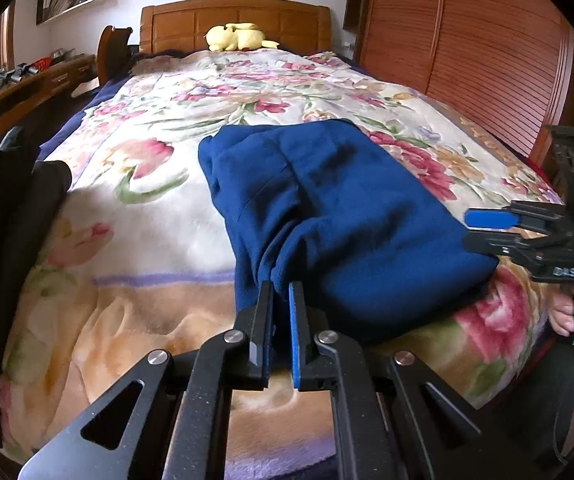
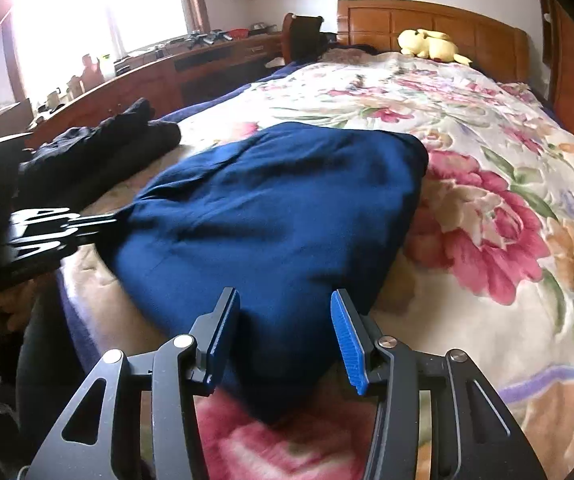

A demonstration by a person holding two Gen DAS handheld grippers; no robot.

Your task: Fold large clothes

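The folded blue garment (image 1: 339,216) lies mid-frame on the floral bedspread (image 1: 147,200). At the lower centre, the left gripper (image 1: 281,304) pinches its near corner tight. The right gripper (image 2: 285,316) straddles another corner with jaws apart, pads not pressing. Dark clothes (image 2: 99,156) lie at left.

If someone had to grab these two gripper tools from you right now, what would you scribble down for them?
Left gripper: shut on the near left corner of the blue garment.
Right gripper: open, the garment's near right corner between its fingers, not pinched.
Garment: lying on the flowered blanket, already folded into a compact shape.
Dark clothes: heaped further left, untouched.
Left to do: close the right gripper, probably finish the blue fold, then the dark pile.
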